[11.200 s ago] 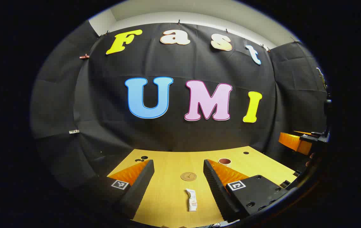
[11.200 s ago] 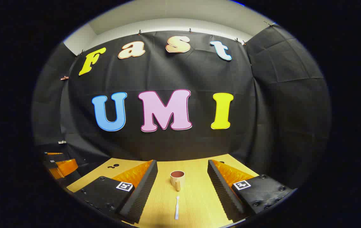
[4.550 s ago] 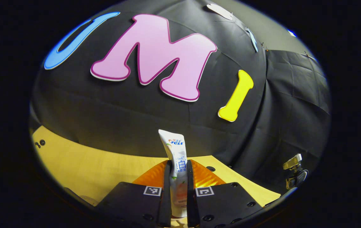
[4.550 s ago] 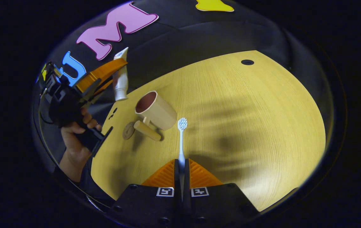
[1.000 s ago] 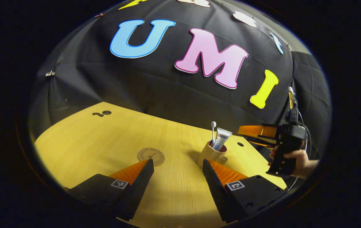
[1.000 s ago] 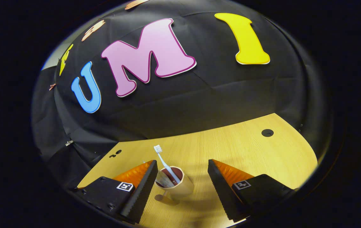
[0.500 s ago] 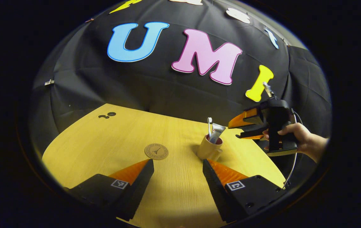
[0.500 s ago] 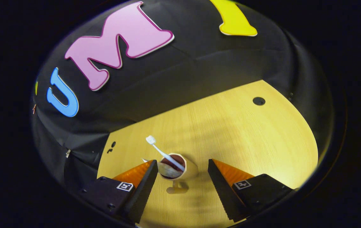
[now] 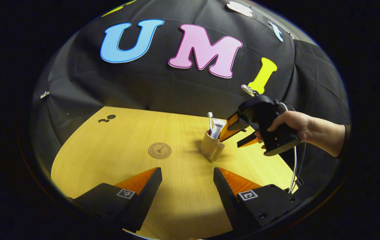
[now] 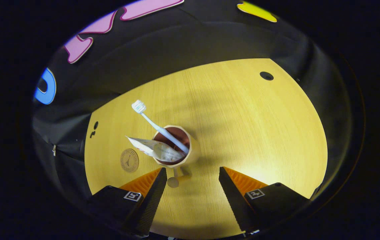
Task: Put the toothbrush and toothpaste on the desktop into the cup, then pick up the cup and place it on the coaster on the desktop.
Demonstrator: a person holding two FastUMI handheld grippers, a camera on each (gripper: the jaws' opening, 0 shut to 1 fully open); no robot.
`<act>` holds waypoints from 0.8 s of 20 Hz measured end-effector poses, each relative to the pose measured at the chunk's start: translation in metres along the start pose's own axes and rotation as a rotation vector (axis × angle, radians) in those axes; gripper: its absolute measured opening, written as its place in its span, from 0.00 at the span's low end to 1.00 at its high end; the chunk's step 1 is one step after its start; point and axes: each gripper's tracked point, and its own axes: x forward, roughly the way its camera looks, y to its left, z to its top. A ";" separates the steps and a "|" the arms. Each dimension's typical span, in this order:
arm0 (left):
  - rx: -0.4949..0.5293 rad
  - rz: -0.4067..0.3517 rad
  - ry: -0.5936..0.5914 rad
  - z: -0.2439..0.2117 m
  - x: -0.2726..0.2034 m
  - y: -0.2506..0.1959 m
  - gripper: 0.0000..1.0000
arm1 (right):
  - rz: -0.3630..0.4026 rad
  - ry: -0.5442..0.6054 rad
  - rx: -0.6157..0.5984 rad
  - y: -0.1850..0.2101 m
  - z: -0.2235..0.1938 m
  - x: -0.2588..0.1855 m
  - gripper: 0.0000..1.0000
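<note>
A beige cup stands upright on the wooden table, with the toothbrush and toothpaste tube standing in it. The round coaster lies to its left, apart from it. My left gripper is open, low over the near table, nothing between its fingers. My right gripper, held by a hand, tilts down close beside the cup's right. In the right gripper view I look down into the cup, with toothbrush, toothpaste and coaster; the right gripper is open just short of the cup's handle.
A person's hand and forearm reach in from the right. Cable holes sit at the table's far left and far right. Black cloth walls close the back and sides. Bare table stretches right of the cup.
The right gripper has swung left and tipped down over the cup, still open. The left gripper has drawn back a little; cup, toothbrush and toothpaste stay in place.
</note>
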 end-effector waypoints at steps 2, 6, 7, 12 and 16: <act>-0.011 -0.004 0.001 0.000 -0.005 0.003 0.97 | -0.040 0.049 -0.030 0.003 -0.010 0.014 0.97; -0.040 0.012 0.001 -0.003 -0.010 0.020 0.97 | -0.118 0.127 -0.056 0.004 -0.030 0.043 0.97; -0.050 0.019 0.004 -0.006 -0.011 0.026 0.97 | -0.135 0.131 -0.053 0.004 -0.029 0.048 0.97; -0.101 0.058 0.029 -0.017 -0.019 0.057 0.97 | -0.178 0.143 -0.008 -0.003 -0.020 0.064 0.99; -0.096 0.077 0.038 -0.020 -0.021 0.066 0.97 | -0.189 0.155 -0.009 0.001 -0.023 0.073 0.75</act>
